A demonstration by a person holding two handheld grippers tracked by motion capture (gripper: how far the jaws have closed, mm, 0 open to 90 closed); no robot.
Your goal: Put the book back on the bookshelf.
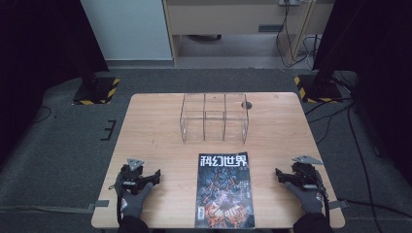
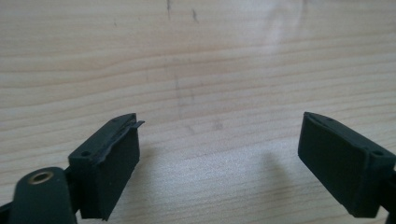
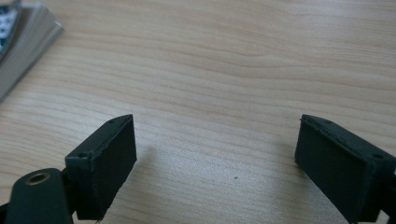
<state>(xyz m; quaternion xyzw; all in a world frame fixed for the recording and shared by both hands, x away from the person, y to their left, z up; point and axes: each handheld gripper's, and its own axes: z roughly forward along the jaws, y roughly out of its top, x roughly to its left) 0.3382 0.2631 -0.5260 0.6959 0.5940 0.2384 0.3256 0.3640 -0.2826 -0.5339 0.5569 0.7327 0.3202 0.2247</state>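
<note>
A magazine point(image 1: 224, 190) with a dark cover and white title characters lies flat at the table's near edge, in the middle. Its page edges show as the magazine's corner point(image 3: 25, 44) at the top left of the right gripper view. My left gripper point(image 1: 151, 175) rests on the table to the magazine's left, jaws wide apart over bare wood point(image 2: 219, 135). My right gripper point(image 1: 282, 175) rests on the magazine's right side, also open with nothing between its jaws point(image 3: 217, 140). A clear acrylic organizer point(image 1: 214, 117) with several compartments stands upright behind the magazine.
The wooden table point(image 1: 155, 131) has a round cable hole point(image 1: 247, 105) next to the organizer. Two stands with yellow-black striped bases point(image 1: 96, 90) point(image 1: 318, 87) flank the table's far corners on the carpet. Cables point(image 1: 357, 145) run along the floor at right.
</note>
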